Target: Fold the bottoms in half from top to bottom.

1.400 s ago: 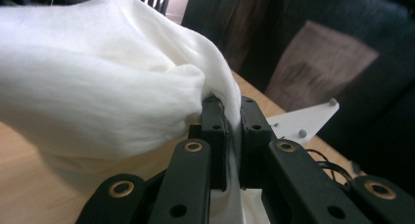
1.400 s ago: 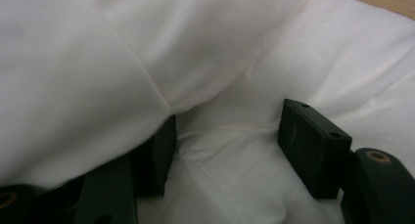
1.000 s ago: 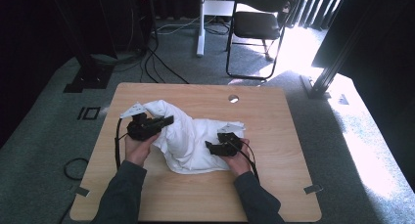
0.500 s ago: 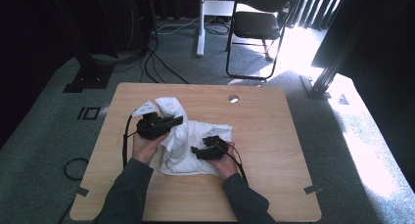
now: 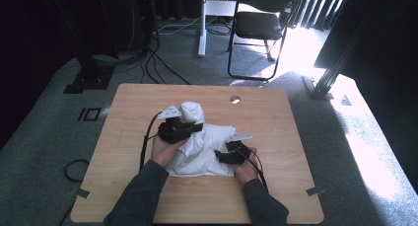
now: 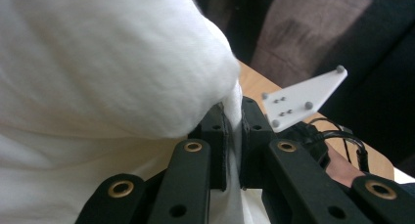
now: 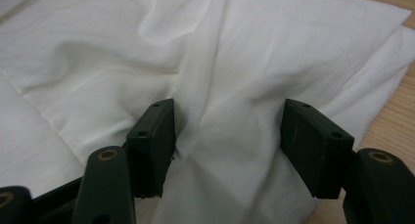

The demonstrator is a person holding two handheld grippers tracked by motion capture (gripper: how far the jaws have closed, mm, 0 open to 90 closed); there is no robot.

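A white cloth [image 5: 202,149] is seen crumpled in a heap near the middle of a wooden table [image 5: 291,152], a little toward the near edge. Part of it is lifted into a rounded peak at the far side of the heap, while the rest is spread in soft folds on the tabletop.

The left gripper [image 5: 180,131] is held at the left side of the heap, just below the raised peak. In the left gripper view its jaws are pressed together, and a fold of the cloth [image 6: 107,72] is pinched between them; the cloth is bunched up above the jaws.

The right gripper [image 5: 230,154] is placed at the right side of the heap, toward the near edge of the table. In the right gripper view its jaws are spread wide and are pushed down against the cloth [image 7: 235,53], with a ridge of fabric lying between them. The pads are not closed on it.

Beyond the far edge of the table, a black folding chair [image 5: 263,26] is set on a grey carpet [image 5: 44,122].
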